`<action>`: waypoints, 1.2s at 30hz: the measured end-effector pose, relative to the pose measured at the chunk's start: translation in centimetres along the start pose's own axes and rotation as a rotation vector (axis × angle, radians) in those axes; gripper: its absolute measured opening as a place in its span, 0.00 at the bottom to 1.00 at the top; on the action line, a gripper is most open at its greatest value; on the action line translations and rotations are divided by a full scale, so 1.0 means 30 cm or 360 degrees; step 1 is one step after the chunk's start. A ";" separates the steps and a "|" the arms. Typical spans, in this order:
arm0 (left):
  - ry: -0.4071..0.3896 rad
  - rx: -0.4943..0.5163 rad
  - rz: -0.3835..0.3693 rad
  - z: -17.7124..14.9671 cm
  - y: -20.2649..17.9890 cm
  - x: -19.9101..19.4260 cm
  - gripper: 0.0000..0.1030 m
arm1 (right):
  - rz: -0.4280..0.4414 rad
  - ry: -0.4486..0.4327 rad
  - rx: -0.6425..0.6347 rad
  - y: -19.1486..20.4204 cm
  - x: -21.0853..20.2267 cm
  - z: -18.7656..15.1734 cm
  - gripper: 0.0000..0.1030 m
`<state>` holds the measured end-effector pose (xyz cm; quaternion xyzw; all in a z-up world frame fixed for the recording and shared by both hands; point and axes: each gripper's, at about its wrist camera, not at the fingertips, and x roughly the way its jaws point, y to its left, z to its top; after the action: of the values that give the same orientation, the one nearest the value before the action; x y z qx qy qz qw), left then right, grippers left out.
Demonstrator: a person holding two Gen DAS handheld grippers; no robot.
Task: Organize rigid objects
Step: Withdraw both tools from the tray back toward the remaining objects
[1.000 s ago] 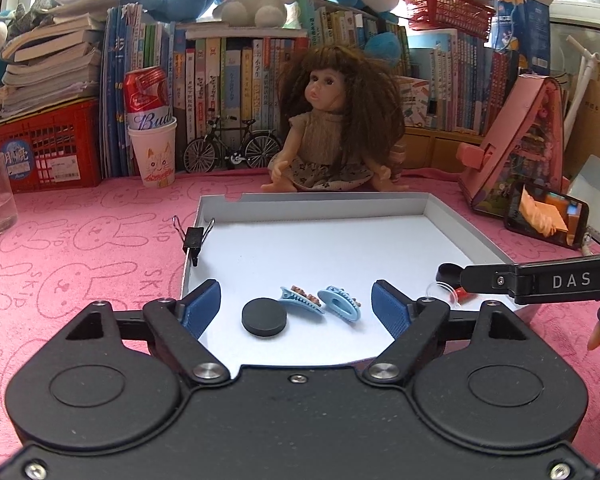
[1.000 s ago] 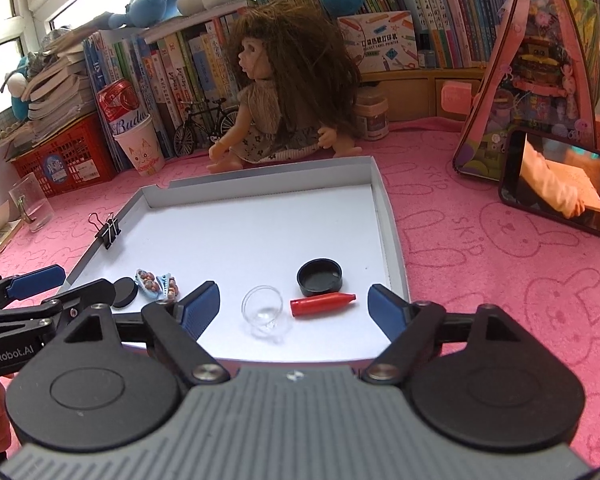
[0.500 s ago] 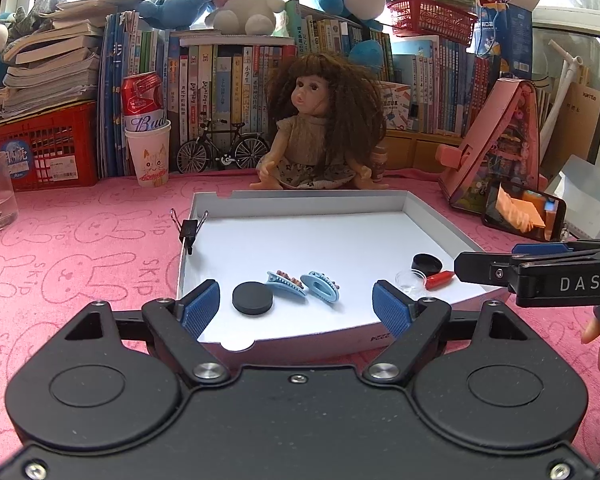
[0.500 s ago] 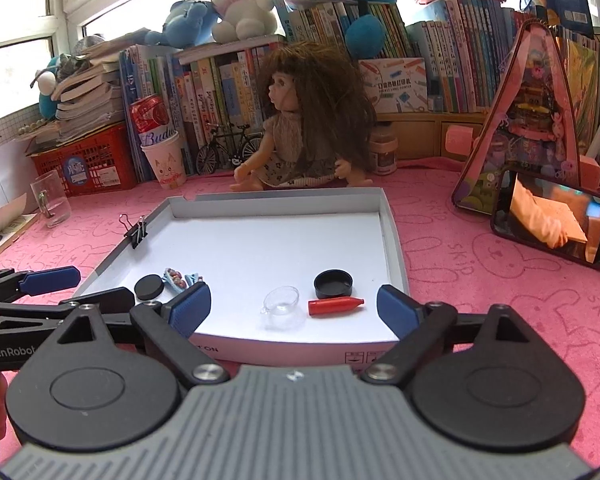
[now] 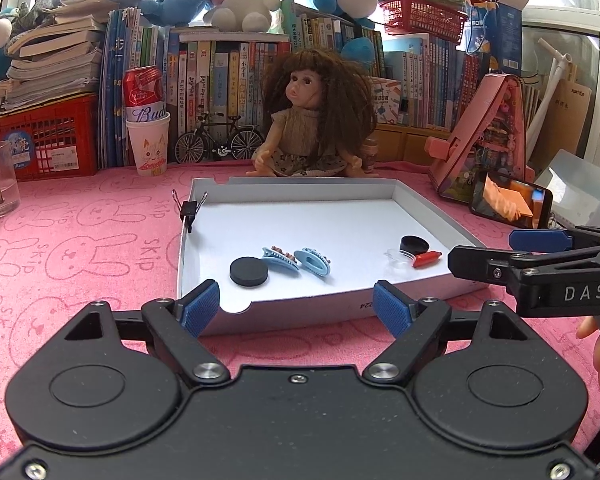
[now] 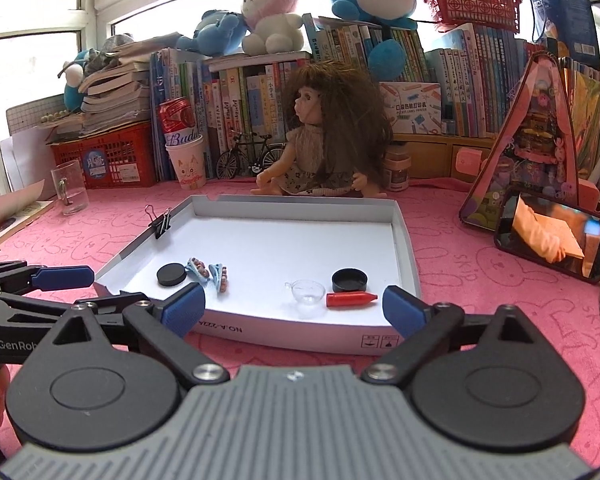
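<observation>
Right wrist view shows the right gripper (image 6: 294, 306) with its fingers empty and spreading wider; the left gripper (image 5: 298, 306) has its fingers apart, holding nothing. Just beyond both, a shallow white tray (image 6: 404, 240) on the pink worktop (image 5: 80, 248) holds one black disc (image 5: 249, 272), two blue hair clips (image 5: 296, 258), one clear cup (image 6: 309, 291), one black lid (image 6: 349, 280) and one red crayon (image 6: 351, 300).

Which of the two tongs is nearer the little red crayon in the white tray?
Right. The right tongs sit just outside the tray's near wall with the red crayon straight ahead, jaws opening and empty. The left tongs face the black disc, the crayon off to their right.
</observation>
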<state>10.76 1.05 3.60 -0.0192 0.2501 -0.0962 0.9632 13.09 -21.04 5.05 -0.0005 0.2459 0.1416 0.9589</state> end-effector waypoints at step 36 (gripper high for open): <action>0.0099 0.0001 -0.0015 -0.191 0.007 -0.107 0.80 | 0.0002 0.0031 -0.0015 0.067 -0.123 -0.218 0.98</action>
<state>5.27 1.95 0.11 -0.0170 0.2799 -0.1015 0.9545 6.36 -20.59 1.17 -0.0061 0.2545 0.1432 0.9564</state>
